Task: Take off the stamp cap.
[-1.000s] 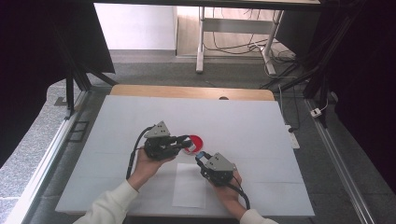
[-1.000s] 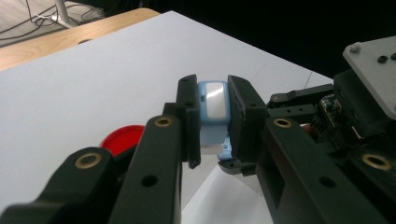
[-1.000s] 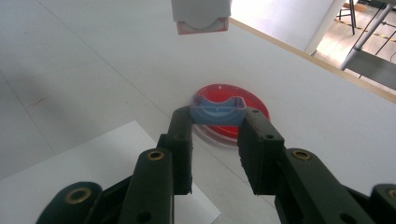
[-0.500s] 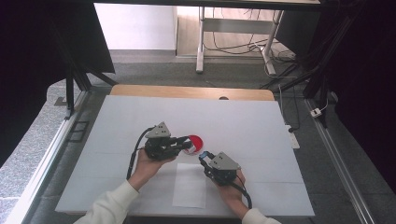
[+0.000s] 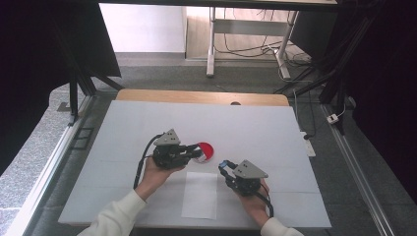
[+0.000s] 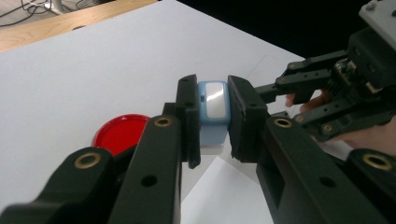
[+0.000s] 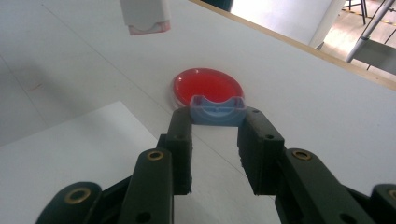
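Observation:
My left gripper (image 5: 195, 154) is shut on a small light-blue and white block (image 6: 214, 100) and holds it above the table, just beside a round red dish (image 5: 206, 150). In the right gripper view the block's white lower end (image 7: 144, 16) hangs at the top, with a pinkish rim. My right gripper (image 5: 225, 165) is shut on a small blue cap (image 7: 217, 111), its open side up, a short way to the right of the left gripper. The red dish (image 7: 208, 86) lies flat on the white table just beyond the cap. The two grippers are apart.
A white sheet of paper (image 5: 199, 196) lies near the table's front edge, between the person's hands. The white table top (image 5: 255, 128) ends at a wooden strip (image 5: 201, 97) at the back. Black frames and cables stand beyond it.
My right gripper has drawn away to the right from the left gripper, carrying the blue cap. The left gripper and the block have stayed by the red dish.

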### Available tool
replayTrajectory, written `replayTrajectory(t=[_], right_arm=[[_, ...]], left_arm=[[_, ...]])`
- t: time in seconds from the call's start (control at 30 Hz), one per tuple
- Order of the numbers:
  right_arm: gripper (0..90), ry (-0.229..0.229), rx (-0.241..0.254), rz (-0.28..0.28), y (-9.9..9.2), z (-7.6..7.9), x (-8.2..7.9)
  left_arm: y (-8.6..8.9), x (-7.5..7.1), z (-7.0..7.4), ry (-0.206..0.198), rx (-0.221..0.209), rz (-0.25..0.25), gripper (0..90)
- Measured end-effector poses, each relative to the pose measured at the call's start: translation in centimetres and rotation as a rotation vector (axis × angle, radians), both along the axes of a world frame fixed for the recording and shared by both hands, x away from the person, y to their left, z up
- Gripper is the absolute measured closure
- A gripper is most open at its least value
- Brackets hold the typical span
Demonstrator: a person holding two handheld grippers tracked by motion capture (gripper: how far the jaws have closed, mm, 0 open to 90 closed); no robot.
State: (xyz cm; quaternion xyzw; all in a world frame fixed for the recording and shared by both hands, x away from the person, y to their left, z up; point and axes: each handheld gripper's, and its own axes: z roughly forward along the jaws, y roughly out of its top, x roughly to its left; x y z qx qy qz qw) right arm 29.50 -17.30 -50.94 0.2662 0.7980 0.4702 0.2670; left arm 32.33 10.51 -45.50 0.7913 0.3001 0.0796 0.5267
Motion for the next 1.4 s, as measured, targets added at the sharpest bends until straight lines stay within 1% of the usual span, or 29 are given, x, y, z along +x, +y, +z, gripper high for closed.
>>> replayTrajectory(t=[0.13, 0.17, 0.23, 0.37, 0.43, 0.6, 0.7, 0.87, 1.03, 1.4], right_arm=[[66.0, 0.012, 0.01, 0.003, -1.6, 0.3, -0.2], [66.0, 0.011, 0.002, 0.0, -2.1, 0.4, -0.3], [66.0, 0.01, -0.005, -0.014, -2.9, 0.5, -0.7], [66.0, 0.004, 0.01, -0.043, -5.0, 0.5, -1.4], [66.0, 0.003, 0.005, -0.058, -6.0, 0.6, -1.7], [65.9, -0.014, 0.005, -0.07, -7.4, 0.8, -1.7], [65.9, -0.002, 0.009, -0.072, -7.7, 0.8, -1.5], [65.8, 0.006, 0.011, -0.068, -7.5, 0.8, -1.2], [65.8, -0.002, 0.021, -0.069, -7.6, 1.0, -1.2], [65.8, -0.001, 0.021, -0.07, -7.6, 1.0, -1.1]], left_arm=[[0.2, 0.0, 0.0, -0.001, -0.001, 0.004, 75.5], [0.3, 0.1, 0.0, 0.0, -0.002, 0.005, 75.5], [0.4, 0.1, 0.0, 0.0, -0.002, 0.006, 75.5], [0.5, 0.2, 0.1, -0.002, -0.004, 0.008, 75.5], [0.5, 0.2, 0.1, -0.003, -0.003, 0.009, 75.5], [0.7, 0.2, 0.2, -0.013, 0.005, 0.012, 75.5], [0.9, 0.3, 0.3, -0.019, 0.008, 0.019, 75.5], [1.2, 0.3, 0.4, -0.027, 0.014, 0.031, 75.5], [1.4, 0.3, 0.5, -0.036, 0.017, 0.034, 75.4], [1.4, 0.7, 0.7, -0.049, 0.03, 0.043, 75.4]])
